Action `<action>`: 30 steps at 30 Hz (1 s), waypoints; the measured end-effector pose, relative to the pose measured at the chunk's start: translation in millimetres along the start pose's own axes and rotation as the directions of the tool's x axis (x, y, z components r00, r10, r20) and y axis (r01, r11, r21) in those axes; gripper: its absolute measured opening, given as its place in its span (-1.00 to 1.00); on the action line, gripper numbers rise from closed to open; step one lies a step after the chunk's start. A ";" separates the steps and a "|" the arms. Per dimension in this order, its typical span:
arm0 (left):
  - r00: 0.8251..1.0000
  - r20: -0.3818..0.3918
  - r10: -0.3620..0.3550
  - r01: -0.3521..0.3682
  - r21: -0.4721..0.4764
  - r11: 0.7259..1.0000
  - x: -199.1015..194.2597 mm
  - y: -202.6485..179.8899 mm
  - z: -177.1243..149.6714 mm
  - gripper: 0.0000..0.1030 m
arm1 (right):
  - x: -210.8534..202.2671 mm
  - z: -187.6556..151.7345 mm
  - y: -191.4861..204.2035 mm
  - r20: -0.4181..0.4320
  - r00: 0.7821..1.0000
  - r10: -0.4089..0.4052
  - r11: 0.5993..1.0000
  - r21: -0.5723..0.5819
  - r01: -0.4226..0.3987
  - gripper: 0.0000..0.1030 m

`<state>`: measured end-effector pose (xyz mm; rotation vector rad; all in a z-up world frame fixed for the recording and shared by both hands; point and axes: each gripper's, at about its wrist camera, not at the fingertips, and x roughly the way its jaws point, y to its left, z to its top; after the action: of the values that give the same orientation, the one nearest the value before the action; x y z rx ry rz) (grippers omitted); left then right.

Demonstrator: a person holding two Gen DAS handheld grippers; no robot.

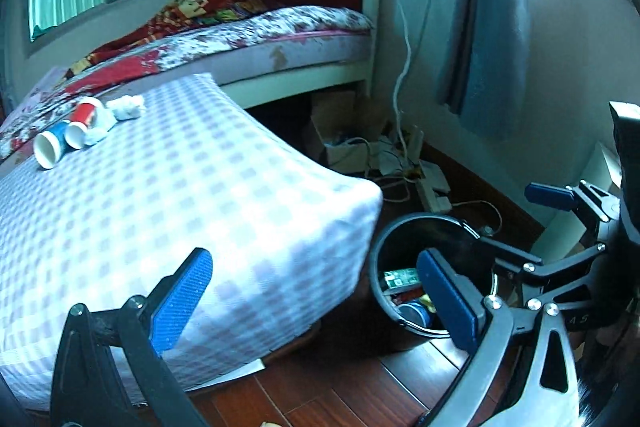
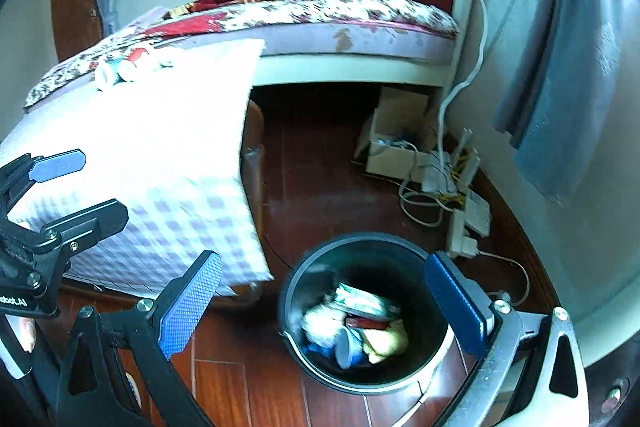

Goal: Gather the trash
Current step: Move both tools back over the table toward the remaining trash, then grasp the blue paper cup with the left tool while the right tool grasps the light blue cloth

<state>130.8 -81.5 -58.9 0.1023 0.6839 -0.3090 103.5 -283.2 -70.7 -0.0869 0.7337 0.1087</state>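
Blue-padded, both our tongs gape with nothing between them — left tongs [image 1: 316, 301], right tongs [image 2: 322, 305] above the round black plastic bin [image 2: 296, 311] on the floor, trash inside; red and blue paper cups [image 1: 66, 133] lie on the checkered counter [image 1: 192, 195].

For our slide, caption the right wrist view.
Open right gripper above a black bin holding trash; cups remain on the checked table.
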 end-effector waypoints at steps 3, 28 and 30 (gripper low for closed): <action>0.999 0.016 0.030 -0.030 -0.020 0.999 -7.2 19.8 1.6 0.99 | 1.0 11.8 12.1 0.017 0.999 0.038 0.999 0.019 -0.038 0.98; 0.934 0.001 0.356 -0.346 -0.233 0.909 -38.7 259.2 40.8 0.99 | 57.9 165.7 175.2 0.035 0.978 0.207 0.968 -0.155 -0.199 0.98; 0.928 -0.018 0.373 -0.365 -0.252 0.896 -30.0 281.7 39.5 0.99 | 72.2 179.7 192.5 0.028 0.975 0.219 0.963 -0.167 -0.211 0.98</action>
<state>221.1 185.8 -11.6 -0.0162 0.6530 0.1442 251.0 -66.5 5.9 -0.1604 0.6853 0.3778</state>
